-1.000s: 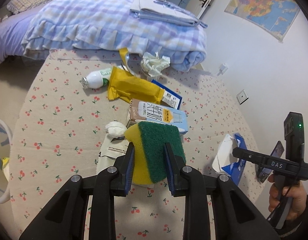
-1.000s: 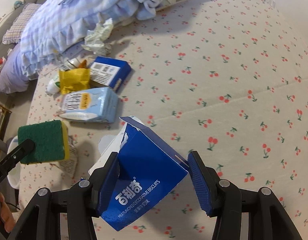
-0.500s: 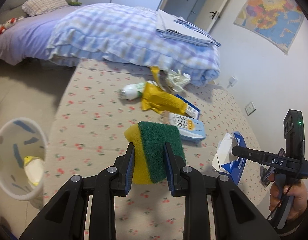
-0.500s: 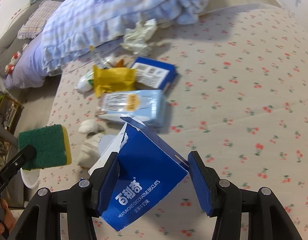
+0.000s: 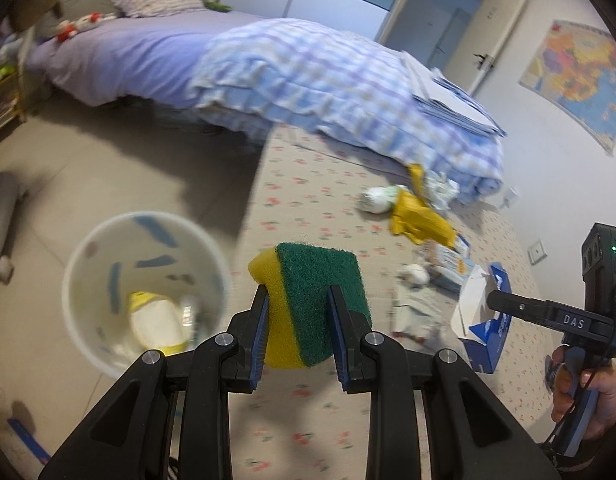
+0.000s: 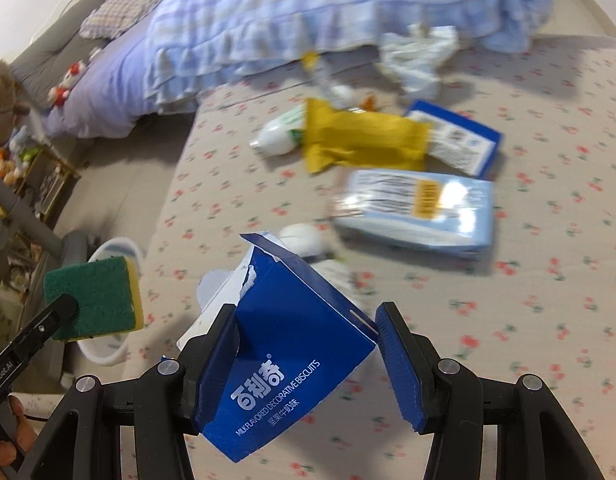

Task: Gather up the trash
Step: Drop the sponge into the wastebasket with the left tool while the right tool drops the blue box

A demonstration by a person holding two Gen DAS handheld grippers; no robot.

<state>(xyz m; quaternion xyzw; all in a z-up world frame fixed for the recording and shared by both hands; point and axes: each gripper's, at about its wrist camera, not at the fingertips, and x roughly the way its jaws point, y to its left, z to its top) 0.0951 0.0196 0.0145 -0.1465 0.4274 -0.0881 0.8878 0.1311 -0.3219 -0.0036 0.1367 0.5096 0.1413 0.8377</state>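
Cherry-print bedding spreads under a scatter of litter, with a plaid blue quilt heaped at twelve o'clock and a wall map at two o'clock in the left view. "MILK FLAVORED DECORATIVE BISCUITS" reads in white, beside Chinese characters, on the torn blue biscuit box; the right gripper clamps it at a corner, tipped downward over the bedding. From the left view that tool's arm bears "DAS", a hand curled round its grip at four o'clock. The left gripper, narrow, pinches a yellow-and-green sponge, angled down just right of a white waste bin on the floor at nine o'clock
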